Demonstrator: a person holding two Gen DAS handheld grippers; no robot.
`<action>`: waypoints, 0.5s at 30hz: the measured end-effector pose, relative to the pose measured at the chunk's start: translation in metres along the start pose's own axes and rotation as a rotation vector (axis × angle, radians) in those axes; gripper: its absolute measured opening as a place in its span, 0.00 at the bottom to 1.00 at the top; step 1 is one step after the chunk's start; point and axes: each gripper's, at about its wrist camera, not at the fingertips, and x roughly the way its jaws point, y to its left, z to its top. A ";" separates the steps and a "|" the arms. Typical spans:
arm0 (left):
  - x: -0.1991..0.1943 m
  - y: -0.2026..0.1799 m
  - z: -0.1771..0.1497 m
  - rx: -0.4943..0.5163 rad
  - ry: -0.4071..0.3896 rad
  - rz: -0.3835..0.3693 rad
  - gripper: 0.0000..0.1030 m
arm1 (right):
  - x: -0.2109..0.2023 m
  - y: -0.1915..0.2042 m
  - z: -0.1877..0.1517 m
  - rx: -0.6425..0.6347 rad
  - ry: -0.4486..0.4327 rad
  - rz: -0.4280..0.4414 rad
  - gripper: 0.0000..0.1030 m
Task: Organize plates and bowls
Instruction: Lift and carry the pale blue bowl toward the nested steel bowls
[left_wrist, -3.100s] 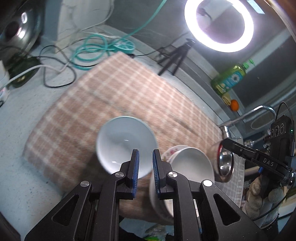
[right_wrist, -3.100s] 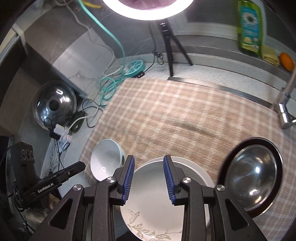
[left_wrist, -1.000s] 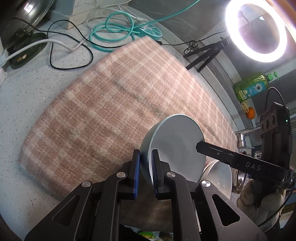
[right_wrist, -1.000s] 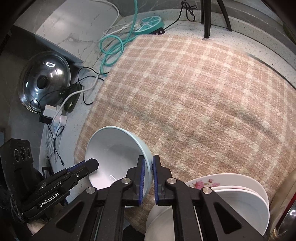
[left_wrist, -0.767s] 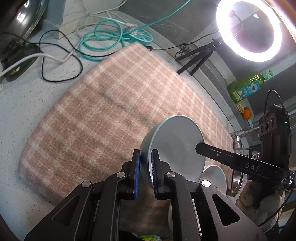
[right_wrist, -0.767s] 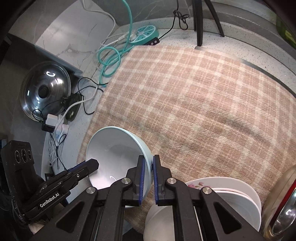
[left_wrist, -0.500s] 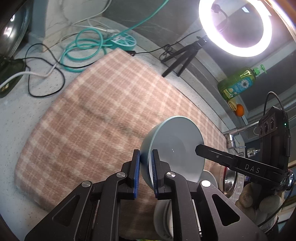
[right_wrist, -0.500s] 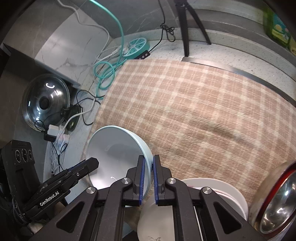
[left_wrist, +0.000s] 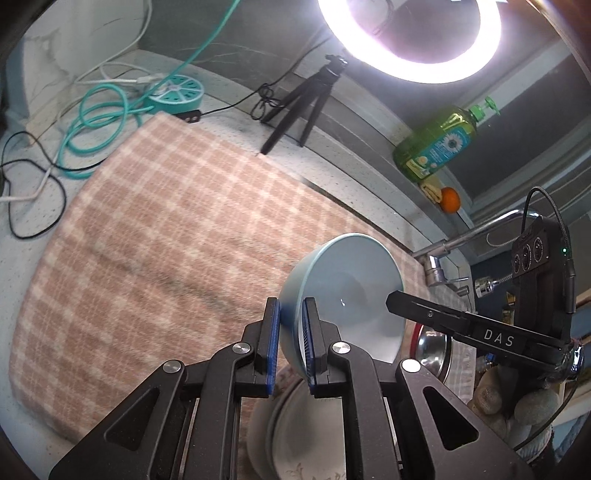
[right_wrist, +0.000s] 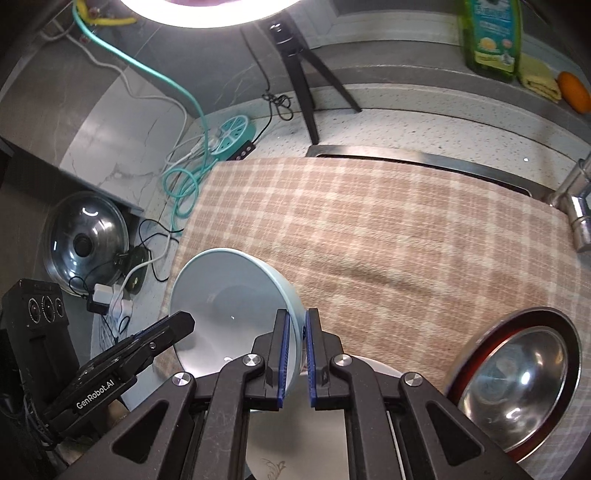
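Observation:
A pale blue bowl (left_wrist: 343, 288) hangs tilted above the checked cloth (left_wrist: 166, 236), held on both sides. My left gripper (left_wrist: 290, 314) is shut on its near rim. My right gripper (right_wrist: 294, 325) is shut on the opposite rim of the same pale blue bowl (right_wrist: 229, 299). Each gripper shows in the other's view, at the bowl's far edge. Below the bowl lies a stack of white plates (right_wrist: 295, 443), one with a floral print; the white plates (left_wrist: 306, 435) are partly hidden by my fingers. A steel bowl with a red rim (right_wrist: 517, 373) sits to the right on the cloth.
A ring light on a black tripod (right_wrist: 295, 59) stands behind the cloth. A teal cable and reel (right_wrist: 232, 136) and a pot lid (right_wrist: 86, 240) lie to the left. A green soap bottle (left_wrist: 436, 147), an orange (left_wrist: 450, 199) and a tap (left_wrist: 439, 258) are at the right.
Both grippers have lifted the pale blue bowl up and carried it rightwards, over the plate stack. The steel bowl and the ledge have come further into view.

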 end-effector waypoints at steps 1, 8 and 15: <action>0.001 -0.004 0.001 0.006 0.002 -0.004 0.10 | -0.003 -0.003 0.000 0.005 -0.004 -0.003 0.08; 0.013 -0.035 0.006 0.061 0.020 -0.033 0.10 | -0.022 -0.028 -0.002 0.045 -0.028 -0.022 0.08; 0.025 -0.068 0.007 0.120 0.043 -0.066 0.10 | -0.046 -0.059 -0.009 0.097 -0.059 -0.051 0.08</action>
